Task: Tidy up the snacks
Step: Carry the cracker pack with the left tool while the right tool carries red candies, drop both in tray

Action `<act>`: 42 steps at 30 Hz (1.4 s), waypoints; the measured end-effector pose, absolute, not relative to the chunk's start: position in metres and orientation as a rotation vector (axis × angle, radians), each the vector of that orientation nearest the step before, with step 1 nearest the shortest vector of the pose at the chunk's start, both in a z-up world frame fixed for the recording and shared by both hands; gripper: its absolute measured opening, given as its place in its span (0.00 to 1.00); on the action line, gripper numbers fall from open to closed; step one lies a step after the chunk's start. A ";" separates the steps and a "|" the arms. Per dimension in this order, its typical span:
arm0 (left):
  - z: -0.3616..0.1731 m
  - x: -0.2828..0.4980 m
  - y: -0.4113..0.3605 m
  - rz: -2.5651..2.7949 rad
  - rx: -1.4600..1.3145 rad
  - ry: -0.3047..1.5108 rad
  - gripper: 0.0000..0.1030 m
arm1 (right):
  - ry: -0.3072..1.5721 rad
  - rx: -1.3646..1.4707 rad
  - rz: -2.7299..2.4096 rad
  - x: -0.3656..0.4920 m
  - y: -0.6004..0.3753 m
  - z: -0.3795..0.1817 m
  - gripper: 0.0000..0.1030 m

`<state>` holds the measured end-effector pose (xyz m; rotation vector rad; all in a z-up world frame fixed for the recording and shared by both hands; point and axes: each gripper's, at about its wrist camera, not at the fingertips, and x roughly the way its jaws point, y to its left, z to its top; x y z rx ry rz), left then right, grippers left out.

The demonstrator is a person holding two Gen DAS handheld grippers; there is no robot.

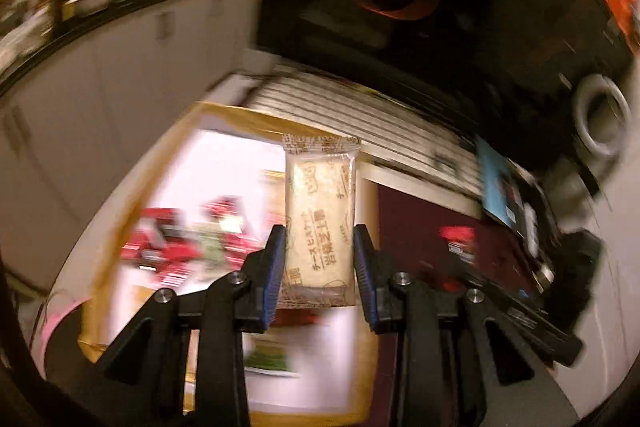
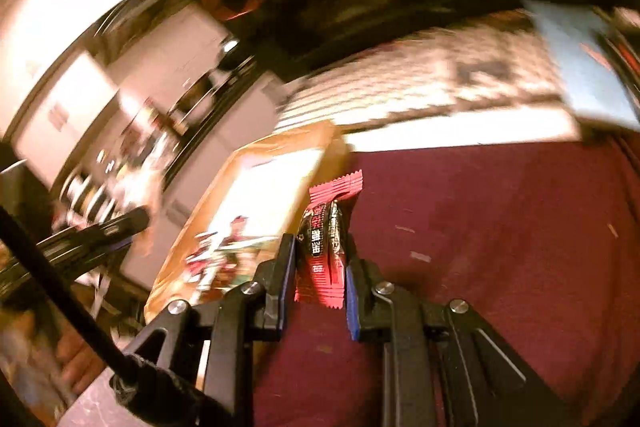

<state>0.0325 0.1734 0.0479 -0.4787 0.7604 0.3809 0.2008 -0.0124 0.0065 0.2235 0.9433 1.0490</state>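
Note:
My left gripper [image 1: 319,251] is shut on a pale cream biscuit packet [image 1: 320,219] with brown print, held upright above a gold-rimmed white tray [image 1: 224,119] that holds blurred red and green snack packets [image 1: 180,247]. My right gripper [image 2: 320,259] is shut on a red and black snack bar [image 2: 326,243], held above a dark red mat [image 2: 500,247] just right of the same tray [image 2: 256,163]. The left gripper shows blurred at the left of the right wrist view [image 2: 100,231].
A white slatted board [image 1: 360,107] lies behind the tray. A blue-covered item [image 1: 500,187] and a dark device [image 1: 572,259] sit at the right. White kitchen cabinets [image 1: 120,67] with pots on the counter stand at the left. A red packet [image 1: 456,235] lies on the mat.

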 end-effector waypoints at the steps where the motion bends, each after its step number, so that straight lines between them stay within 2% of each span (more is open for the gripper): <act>1: 0.046 0.028 0.188 0.400 -0.498 0.762 0.34 | 0.945 0.212 1.082 0.199 -0.001 0.014 0.20; 6: 0.027 0.027 0.250 0.436 -0.590 0.793 0.34 | 1.029 0.078 1.171 0.203 0.076 0.037 0.20; 15: -0.010 0.053 0.285 0.433 -0.593 0.912 0.34 | 1.231 -0.065 1.168 0.206 0.183 -0.005 0.20; 26: -0.025 0.075 0.304 0.452 -0.612 1.016 0.34 | 1.319 -0.090 1.143 0.207 0.201 -0.027 0.20; 30: -0.030 0.077 0.306 0.468 -0.622 1.022 0.34 | 1.297 -0.091 1.154 0.205 0.204 -0.027 0.25; 34: -0.022 0.074 0.303 0.455 -0.606 1.001 0.42 | 1.258 -0.052 1.175 0.204 0.192 -0.014 0.44; 38: 0.004 0.059 0.292 0.476 -0.553 0.913 0.63 | 1.197 -0.024 1.158 0.200 0.164 0.008 0.45; 42: 0.028 0.025 0.258 0.529 -0.455 0.816 0.73 | 1.094 0.024 1.150 0.177 0.112 0.031 0.54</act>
